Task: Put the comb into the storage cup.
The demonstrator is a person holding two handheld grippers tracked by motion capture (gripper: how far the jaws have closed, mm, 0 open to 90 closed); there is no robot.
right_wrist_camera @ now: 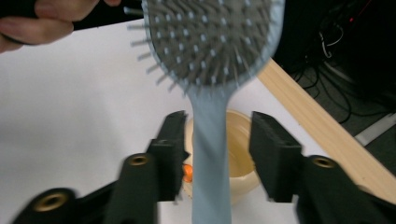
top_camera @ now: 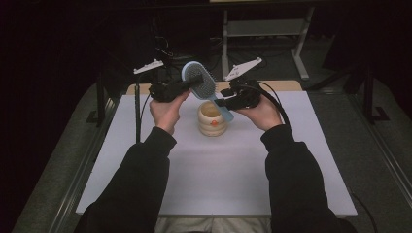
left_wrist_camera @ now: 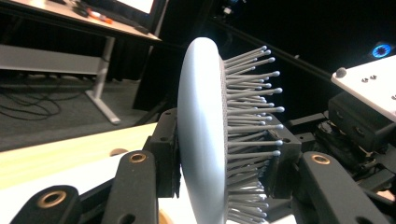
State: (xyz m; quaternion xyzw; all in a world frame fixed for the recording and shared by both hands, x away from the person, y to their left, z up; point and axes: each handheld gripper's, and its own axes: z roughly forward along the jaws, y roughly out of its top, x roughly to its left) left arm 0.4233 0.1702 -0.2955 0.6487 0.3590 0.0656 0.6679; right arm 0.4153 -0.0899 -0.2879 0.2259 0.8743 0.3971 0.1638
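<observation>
The light, stiff pale-blue paddle hairbrush [top_camera: 203,82] hangs over the beehive-shaped pot [top_camera: 212,119] near the table's [top_camera: 145,165] far edge; my left gripper [left_wrist_camera: 224,163] clamps its head across back and springy bristles, while my right gripper's [right_wrist_camera: 217,154] jaws stand apart around the smooth handle, which I judge the firmer hold.

no readable text, no labels, no brands, no numbers, no signs on anything in view

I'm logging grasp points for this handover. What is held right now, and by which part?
The left gripper is shut on the light blue paddle hairbrush at its head. The right gripper's jaws stand open around the handle.
</observation>
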